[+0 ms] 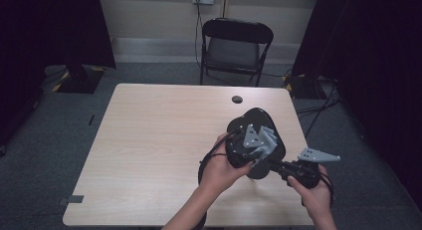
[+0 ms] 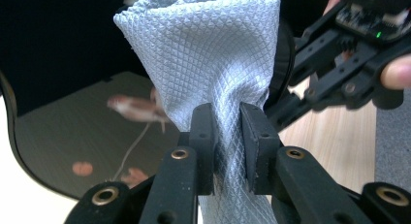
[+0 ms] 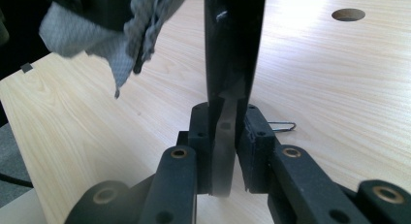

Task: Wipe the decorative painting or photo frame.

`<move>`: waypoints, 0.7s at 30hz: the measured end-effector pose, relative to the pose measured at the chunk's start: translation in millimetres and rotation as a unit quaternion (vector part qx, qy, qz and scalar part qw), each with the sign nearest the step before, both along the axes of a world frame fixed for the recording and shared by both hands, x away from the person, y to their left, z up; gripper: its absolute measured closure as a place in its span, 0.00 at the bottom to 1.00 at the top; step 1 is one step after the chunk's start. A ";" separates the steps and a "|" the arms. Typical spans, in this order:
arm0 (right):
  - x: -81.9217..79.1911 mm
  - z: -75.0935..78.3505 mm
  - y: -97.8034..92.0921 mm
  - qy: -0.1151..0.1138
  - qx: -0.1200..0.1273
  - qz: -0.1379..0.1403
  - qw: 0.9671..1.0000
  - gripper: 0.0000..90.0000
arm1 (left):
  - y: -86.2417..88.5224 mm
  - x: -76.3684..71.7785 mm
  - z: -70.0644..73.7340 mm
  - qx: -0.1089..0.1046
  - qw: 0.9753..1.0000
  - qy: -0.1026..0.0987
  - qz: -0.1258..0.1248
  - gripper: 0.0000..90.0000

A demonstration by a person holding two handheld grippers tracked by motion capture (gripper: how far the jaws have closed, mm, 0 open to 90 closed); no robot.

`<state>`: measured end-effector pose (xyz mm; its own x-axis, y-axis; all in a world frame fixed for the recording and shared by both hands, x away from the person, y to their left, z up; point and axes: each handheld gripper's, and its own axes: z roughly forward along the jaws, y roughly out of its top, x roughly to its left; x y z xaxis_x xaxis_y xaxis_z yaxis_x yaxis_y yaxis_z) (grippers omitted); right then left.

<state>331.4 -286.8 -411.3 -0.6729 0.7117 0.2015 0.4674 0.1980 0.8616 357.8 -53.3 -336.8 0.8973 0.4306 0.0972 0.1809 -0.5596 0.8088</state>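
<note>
The worktop [image 1: 149,155] is pale wood, with a round cable hole [image 1: 237,99] near its far edge. Beyond that edge a black folding chair [image 1: 234,48] stands on the grey floor.

Over the right half of the worktop, toward the near right corner, I hold a black tray [image 1: 259,116] up on edge. From the right tool's view it rises as a thin dark slab [image 3: 232,44], and the left tool's view shows its flat face [image 2: 72,141] carrying a pinkish printed pattern.

My right tool [image 3: 227,132] is clamped on the lower rim of that tray, one jaw on each side of it. In the high view this tool [image 1: 278,166] sits just right of the tray, in my right hand [image 1: 313,190].

My left tool [image 2: 227,136] is closed on a pale grey cloth [image 2: 208,54] with a diamond weave; the cloth bunches between the jaws and fans out above them, right beside the tray's face. My left hand [image 1: 219,172] carries this tool [image 1: 244,153] in front of the tray.

A small wire clip [image 3: 281,126] lies on the worktop just behind the right tool.
</note>
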 end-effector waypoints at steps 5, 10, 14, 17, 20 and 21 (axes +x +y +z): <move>-0.2 0.3 -0.3 -0.001 -0.001 0.001 1.000 0.87 | -6.6 3.4 -5.2 0.009 1.000 0.005 -0.004 0.86; 0.1 0.7 -1.9 -0.001 -0.003 0.002 1.000 0.87 | -5.4 1.7 -17.5 0.015 1.000 0.010 -0.004 0.86; -0.2 1.1 -1.3 -0.001 -0.004 0.002 1.000 0.87 | -2.8 0.4 -35.1 0.025 0.999 0.022 -0.002 0.86; -0.5 1.4 -0.9 -0.001 -0.008 0.003 1.000 0.87 | 0.0 0.0 -50.3 0.032 0.999 0.034 -0.001 0.86; -0.8 1.8 -0.4 -0.001 -0.009 0.002 1.000 0.87 | 2.0 0.2 -66.1 0.037 0.998 0.047 0.005 0.86; -0.8 1.9 -0.3 -0.001 -0.009 0.002 1.000 0.87 | 2.8 0.8 -71.1 0.041 0.998 0.051 0.004 0.86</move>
<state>330.6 -287.1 -409.4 -0.6762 0.7127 0.1865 0.4646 0.2161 0.8587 358.6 -50.5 -407.9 0.9008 0.4322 0.0413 0.2644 -0.6215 0.7374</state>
